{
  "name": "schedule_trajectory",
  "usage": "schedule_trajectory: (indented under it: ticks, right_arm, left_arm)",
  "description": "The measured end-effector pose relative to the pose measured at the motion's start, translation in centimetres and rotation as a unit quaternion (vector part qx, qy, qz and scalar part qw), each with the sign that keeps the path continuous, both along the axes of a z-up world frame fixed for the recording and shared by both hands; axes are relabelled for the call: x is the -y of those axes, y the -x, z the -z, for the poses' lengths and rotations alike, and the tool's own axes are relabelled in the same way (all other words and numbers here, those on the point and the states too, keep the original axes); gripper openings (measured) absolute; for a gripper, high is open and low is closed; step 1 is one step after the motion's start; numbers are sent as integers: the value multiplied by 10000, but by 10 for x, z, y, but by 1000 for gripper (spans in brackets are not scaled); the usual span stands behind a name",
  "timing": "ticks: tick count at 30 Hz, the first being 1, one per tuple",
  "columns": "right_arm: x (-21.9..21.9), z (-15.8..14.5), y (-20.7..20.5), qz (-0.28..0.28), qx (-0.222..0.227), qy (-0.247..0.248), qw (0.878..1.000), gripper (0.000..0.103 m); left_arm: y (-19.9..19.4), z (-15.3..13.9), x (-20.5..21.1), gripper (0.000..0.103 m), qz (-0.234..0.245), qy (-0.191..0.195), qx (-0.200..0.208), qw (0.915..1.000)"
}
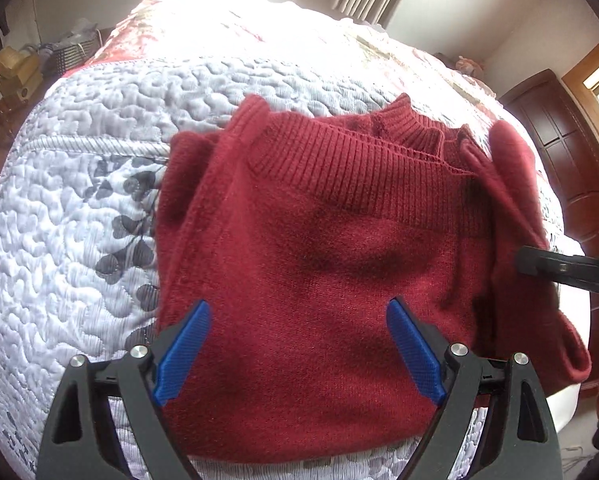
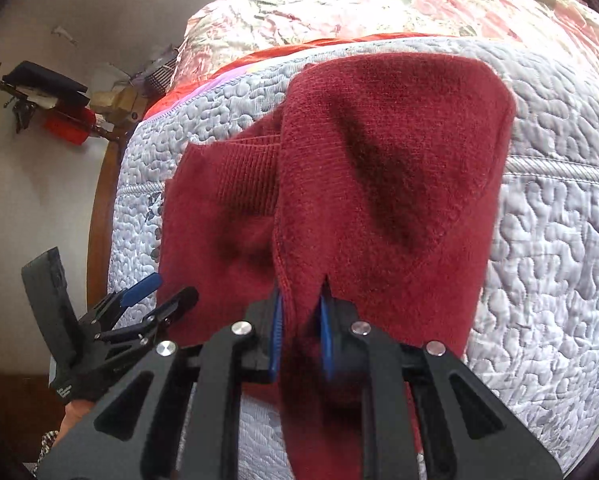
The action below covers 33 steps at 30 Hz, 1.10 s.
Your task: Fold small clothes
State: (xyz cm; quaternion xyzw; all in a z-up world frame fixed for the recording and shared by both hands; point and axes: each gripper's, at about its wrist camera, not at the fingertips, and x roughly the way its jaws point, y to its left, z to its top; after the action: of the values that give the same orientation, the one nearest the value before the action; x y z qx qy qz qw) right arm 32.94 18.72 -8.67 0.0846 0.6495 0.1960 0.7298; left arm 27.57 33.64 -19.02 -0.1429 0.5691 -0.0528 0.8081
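Dark red sweater (image 1: 319, 280) lies on the quilted bed (image 1: 79, 200), ribbed hem toward 12 o'clock. Left tongs (image 1: 299, 354) — blue pads spread wide, gripping nothing — hover above its body. Right tongs (image 2: 301, 336), at 3 o'clock of the left pair, pinch a raised sweater fold — the sleeve side.

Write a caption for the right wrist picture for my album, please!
The right gripper pinches a fold of the red sweater above the quilted bed.
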Motion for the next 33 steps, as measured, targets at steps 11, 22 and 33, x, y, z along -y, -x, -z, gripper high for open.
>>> schedule_trajectory:
  ticks: [11,22,33]
  right_arm:
    - [5,46,-6,-85,-459,-618,9970,39]
    - [92,-1,9,257,373,-143,9989,40]
    - [149,30,34,860,72,-299,9958,40]
  left_arm:
    - [-9,10,2,89,-35,171,-132,9998]
    - [-35,18,54,90,100,1547,-393,9871]
    - [-65,48,114,89,410,1714,-939,9799]
